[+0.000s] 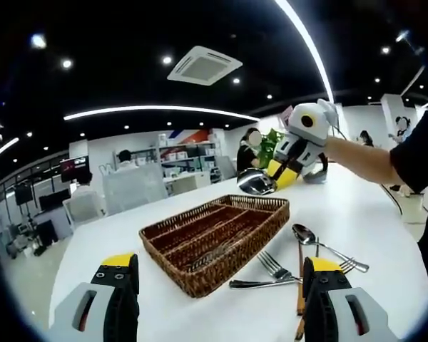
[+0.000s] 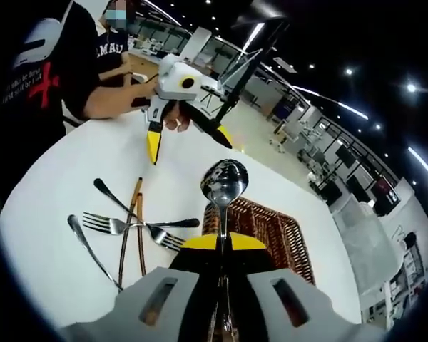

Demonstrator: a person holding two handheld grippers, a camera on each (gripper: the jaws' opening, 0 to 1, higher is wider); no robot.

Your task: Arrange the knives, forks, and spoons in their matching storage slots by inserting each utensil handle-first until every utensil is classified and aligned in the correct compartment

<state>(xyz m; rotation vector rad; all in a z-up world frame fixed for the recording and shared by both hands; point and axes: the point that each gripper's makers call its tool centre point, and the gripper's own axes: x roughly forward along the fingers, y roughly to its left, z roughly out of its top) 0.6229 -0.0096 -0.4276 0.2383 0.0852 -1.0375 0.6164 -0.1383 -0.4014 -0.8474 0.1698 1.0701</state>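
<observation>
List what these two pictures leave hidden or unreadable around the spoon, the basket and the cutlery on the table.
- Spoon handle: right gripper view, buried between the right gripper fingers.
- Basket slots: right gripper view, near end behind the gripper; left gripper view, what lies inside the basket blurs into the weave.
- Wooden-handled pieces: left gripper view, lower ends behind the left gripper finger, type unclear.
- Loose forks: overlapping, count uncertain.

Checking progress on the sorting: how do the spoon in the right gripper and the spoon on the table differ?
The held spoon is clamped in the right gripper, raised above the wicker tray; the table spoon lies flat on the white table among forks, ungripped. Both are shiny metal, neither in a slot.
</observation>
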